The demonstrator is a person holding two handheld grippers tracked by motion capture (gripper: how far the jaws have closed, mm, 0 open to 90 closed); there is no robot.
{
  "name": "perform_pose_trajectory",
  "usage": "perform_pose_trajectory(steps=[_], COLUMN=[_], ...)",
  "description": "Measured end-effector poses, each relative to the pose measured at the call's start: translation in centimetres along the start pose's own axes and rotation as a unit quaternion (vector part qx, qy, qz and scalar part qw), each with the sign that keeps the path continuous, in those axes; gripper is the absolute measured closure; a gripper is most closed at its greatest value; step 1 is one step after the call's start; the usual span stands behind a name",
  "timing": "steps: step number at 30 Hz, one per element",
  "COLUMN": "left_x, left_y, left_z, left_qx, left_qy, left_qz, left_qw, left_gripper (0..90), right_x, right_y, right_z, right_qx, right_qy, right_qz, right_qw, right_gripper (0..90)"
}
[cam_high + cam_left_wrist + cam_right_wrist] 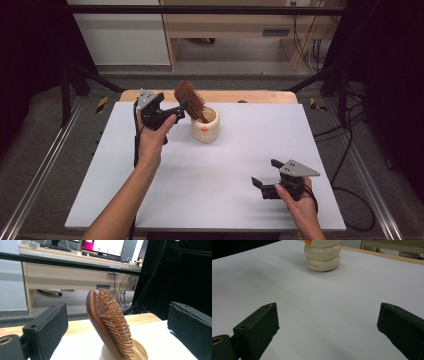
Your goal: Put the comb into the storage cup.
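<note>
Wooden paddle hairbrush (190, 99) stands handle-down in a cream ribbed holder (205, 127) at the far middle of the white table (210, 175). Its head rises clear of the holder rim and leans back and to the left, so the long axis runs from the holder up toward the far-left. Bristles face the right side of the table; the smooth wooden back faces left.

Left gripper (181, 108) is held raised just beside the brush head, on its back side. In the left gripper view the hairbrush (107, 322) sits between the two jaws, which stand wide apart, neither pad touching wood. The holder (140, 352) shows below it.

Right gripper (264, 173) rests low near the front right of the table, well apart from the brush, jaws wide and holding nothing. Its own view looks across bare table to the holder (322, 255).

Judgement: the left gripper is much the nearer. Closing on the head would pinch back against bristles, across the lean.
</note>
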State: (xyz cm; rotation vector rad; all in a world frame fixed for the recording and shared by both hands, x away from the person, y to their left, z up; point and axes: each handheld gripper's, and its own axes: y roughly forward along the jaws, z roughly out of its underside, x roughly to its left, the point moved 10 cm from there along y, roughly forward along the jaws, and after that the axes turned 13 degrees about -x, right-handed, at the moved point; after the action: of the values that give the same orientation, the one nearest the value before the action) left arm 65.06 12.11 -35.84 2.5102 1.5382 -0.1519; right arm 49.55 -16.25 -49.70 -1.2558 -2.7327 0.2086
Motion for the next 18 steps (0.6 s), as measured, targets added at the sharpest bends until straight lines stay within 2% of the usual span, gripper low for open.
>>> perform_pose_trajectory(steps=[18], left_x=[-0.7], left_y=[-1.3], left_z=[-0.7], left_qx=[-0.005], left_qy=[0.014], left_qz=[0.019], left_qw=[0.9997], left_gripper=[2.0], right_x=[0.2], right_y=[0.0], right_z=[-0.2], right_qx=[0.003], right_qy=[-0.01], right_qz=[0.003], right_qw=[0.9999], right_gripper=[4.2])
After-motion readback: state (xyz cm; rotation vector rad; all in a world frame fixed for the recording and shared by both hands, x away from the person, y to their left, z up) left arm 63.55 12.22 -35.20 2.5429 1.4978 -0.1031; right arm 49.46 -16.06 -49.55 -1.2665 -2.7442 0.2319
